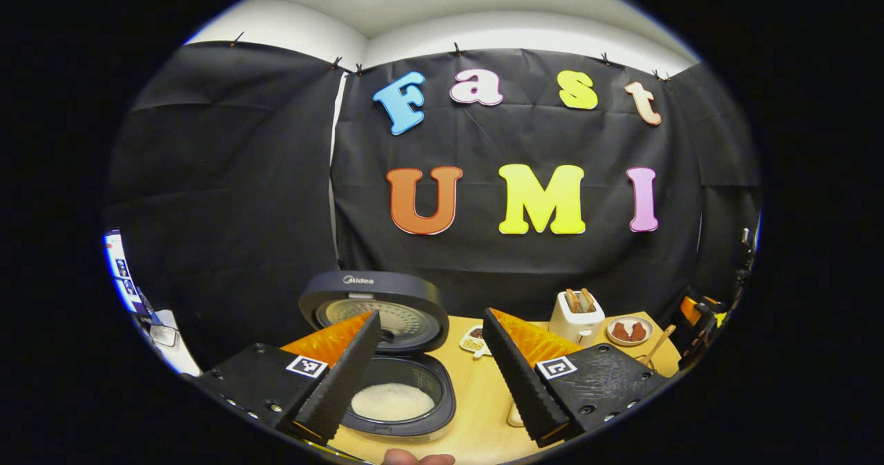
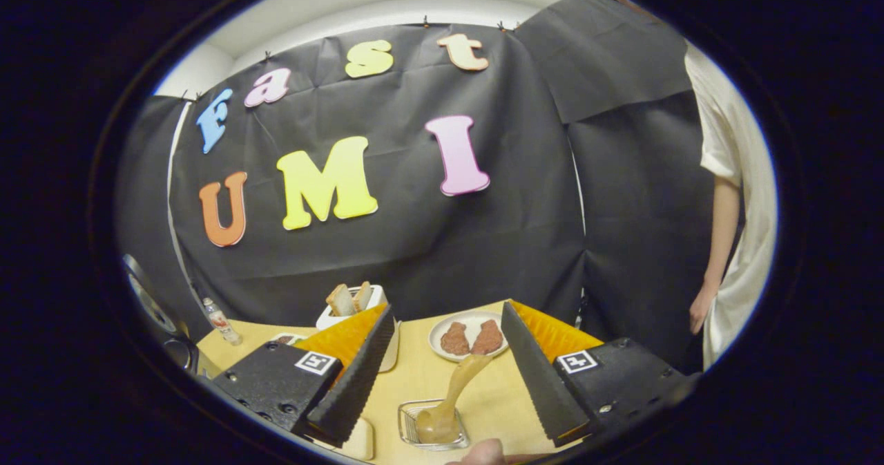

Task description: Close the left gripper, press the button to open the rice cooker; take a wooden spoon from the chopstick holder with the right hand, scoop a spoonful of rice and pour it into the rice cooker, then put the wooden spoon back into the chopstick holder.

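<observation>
Left gripper (image 1: 434, 420) has its fingers spread wide; between them, near the left finger, the rice cooker (image 1: 397, 396) sits with lid up and white rice (image 1: 392, 401) inside.

Right gripper (image 2: 442, 427) is likewise spread and empty; between its fingers the wooden spoon (image 2: 452, 399) stands in the wire chopstick holder (image 2: 431, 425), a plate (image 2: 471, 335) beyond.

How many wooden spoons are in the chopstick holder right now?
1. The wooden spoon stands bowl-down in the wire chopstick holder, its handle leaning toward the plate. Nothing else shows in the holder, though its near edge is cut off.
</observation>
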The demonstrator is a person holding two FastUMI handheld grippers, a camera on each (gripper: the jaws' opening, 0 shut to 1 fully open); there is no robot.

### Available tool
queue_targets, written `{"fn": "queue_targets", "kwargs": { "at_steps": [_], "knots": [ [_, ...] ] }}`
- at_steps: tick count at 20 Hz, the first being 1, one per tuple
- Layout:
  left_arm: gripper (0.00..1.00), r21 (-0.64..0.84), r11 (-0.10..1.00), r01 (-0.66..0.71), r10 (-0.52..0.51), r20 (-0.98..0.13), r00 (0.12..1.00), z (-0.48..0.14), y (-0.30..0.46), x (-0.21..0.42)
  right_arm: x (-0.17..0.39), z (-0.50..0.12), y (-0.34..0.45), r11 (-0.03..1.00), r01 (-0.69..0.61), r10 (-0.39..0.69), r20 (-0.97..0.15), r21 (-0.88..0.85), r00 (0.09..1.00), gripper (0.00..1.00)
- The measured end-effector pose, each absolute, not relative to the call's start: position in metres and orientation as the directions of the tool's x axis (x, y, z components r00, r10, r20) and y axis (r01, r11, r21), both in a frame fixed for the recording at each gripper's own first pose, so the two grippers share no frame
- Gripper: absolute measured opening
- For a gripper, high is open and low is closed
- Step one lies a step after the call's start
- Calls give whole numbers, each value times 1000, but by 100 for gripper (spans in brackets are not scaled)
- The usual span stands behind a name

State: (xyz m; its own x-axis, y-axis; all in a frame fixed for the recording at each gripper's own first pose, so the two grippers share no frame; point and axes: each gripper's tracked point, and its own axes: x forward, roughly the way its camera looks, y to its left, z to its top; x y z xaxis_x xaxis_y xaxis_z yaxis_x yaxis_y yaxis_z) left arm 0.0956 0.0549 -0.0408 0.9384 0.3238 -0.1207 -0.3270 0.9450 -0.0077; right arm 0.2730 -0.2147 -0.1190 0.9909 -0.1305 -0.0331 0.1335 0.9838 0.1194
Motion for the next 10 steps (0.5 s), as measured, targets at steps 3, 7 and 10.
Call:
{"fn": "queue_targets", "kwargs": {
  "at_steps": [3,7,10],
  "knots": [
    [94,17,933,-361,361,-81,929,-21,74,105,245,-88,-193,992,97,-97,4,83,995,96],
    [94,-1,914,-406,404,-99,909,-9,101,114,208,-57,-168,992,41,-45,30,117,999,100],
    [95,-11,909,-416,412,-119,903,-10,122,127,181,-46,-154,989,18,-23,36,145,999,100]
  ]
}}
